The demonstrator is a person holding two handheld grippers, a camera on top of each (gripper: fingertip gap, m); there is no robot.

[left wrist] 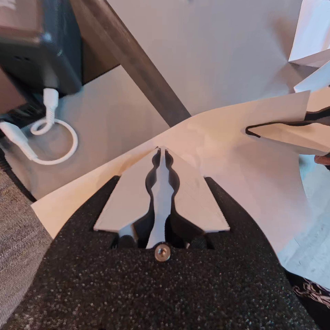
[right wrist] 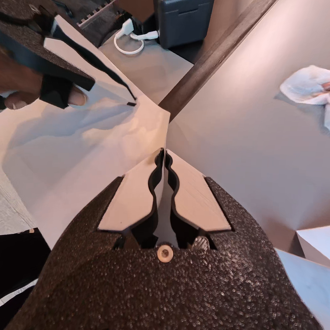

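Observation:
A white sheet of paper (left wrist: 214, 157) is held up above a pale table (left wrist: 214, 53) by both grippers. My left gripper (left wrist: 161, 149) is shut on the sheet's near edge, and the paper runs between its fingers. My right gripper (right wrist: 164, 150) is shut on another edge of the same sheet (right wrist: 71, 151), which bends away to the left. The right gripper also shows in the left wrist view (left wrist: 250, 131), pinching the sheet at the right. The left gripper shows in the right wrist view (right wrist: 133, 102) at the upper left, with a person's hand (right wrist: 76, 97) behind it.
A dark wooden strip (left wrist: 142, 71) borders the table. A coiled white cable (left wrist: 59, 141) and a dark box (left wrist: 44, 53) sit on a lower grey surface. A white folded paper shape (left wrist: 312, 35) stands at the right. A crumpled white cloth (right wrist: 307, 87) lies on the table. Grey carpet (left wrist: 16, 232) lies below. The tips of one gripper are about 10 cm away from the tips of the other.

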